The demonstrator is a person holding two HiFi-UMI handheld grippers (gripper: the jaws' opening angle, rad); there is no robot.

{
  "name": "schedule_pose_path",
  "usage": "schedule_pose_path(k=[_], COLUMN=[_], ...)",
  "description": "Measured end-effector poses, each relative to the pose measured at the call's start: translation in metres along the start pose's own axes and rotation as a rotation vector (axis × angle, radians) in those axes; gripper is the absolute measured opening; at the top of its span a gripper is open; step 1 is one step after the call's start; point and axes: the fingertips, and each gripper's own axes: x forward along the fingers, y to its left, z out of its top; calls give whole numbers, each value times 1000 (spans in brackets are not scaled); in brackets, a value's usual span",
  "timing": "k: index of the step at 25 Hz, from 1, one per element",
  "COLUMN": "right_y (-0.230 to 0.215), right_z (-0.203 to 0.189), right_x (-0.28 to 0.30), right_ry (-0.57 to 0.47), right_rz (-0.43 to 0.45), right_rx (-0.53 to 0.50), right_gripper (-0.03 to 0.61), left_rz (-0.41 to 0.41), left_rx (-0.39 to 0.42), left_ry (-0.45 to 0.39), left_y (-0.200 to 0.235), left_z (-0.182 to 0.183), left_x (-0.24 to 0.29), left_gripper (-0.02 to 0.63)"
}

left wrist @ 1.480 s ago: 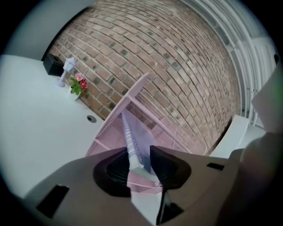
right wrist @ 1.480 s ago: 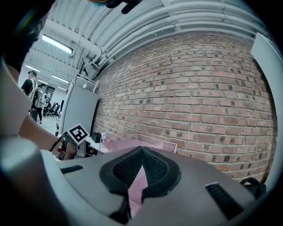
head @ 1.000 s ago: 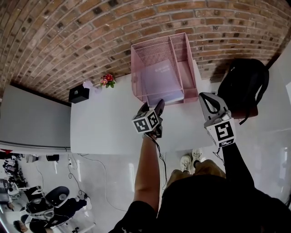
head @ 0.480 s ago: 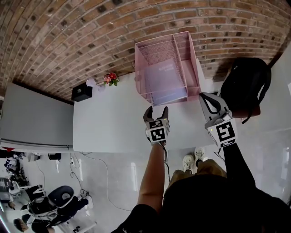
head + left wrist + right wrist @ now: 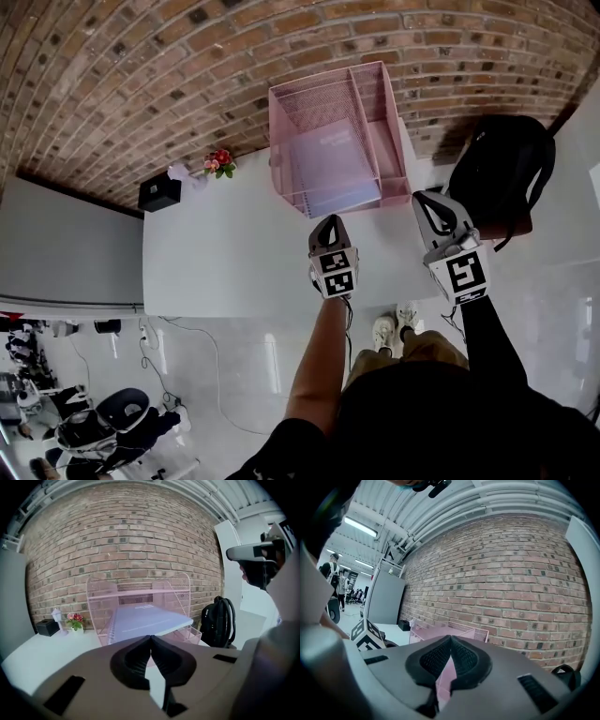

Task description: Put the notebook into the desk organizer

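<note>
A pink wire-mesh desk organizer stands at the back of the white table, against the brick wall. A lavender spiral notebook lies flat in its wide compartment, its front end jutting out over the rim. My left gripper hovers just in front of the notebook, shut and holding nothing. In the left gripper view the notebook sits straight ahead beyond the shut jaws. My right gripper is at the table's right end, shut and empty, with the organizer ahead of it.
A black backpack stands on the floor right of the table. A black box, a small white bottle and a pot of red flowers sit at the table's back left. A grey partition stands left of the table.
The left gripper has drawn back a little from the notebook, straightened up, and its jaws, open half a second ago, have shut on nothing. The right gripper has hardly moved.
</note>
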Motion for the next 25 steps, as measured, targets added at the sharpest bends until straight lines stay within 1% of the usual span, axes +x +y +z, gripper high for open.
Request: schedule_pose_path(k=[10, 18, 25], right_y=[-8, -10, -8], right_z=[-10, -16, -17], right_x=[7, 14, 21], right_ry=[29, 37, 40], right_rz=[2, 10, 23], right_rx=[3, 14, 18], right_gripper=[21, 21, 21], left_rz=[14, 37, 47], left_rx=[-30, -28, -17], left_ry=[1, 21, -21], left_y=[12, 24, 25], left_z=[5, 10, 22], left_x=[23, 40, 40], left_gripper=[15, 16, 15])
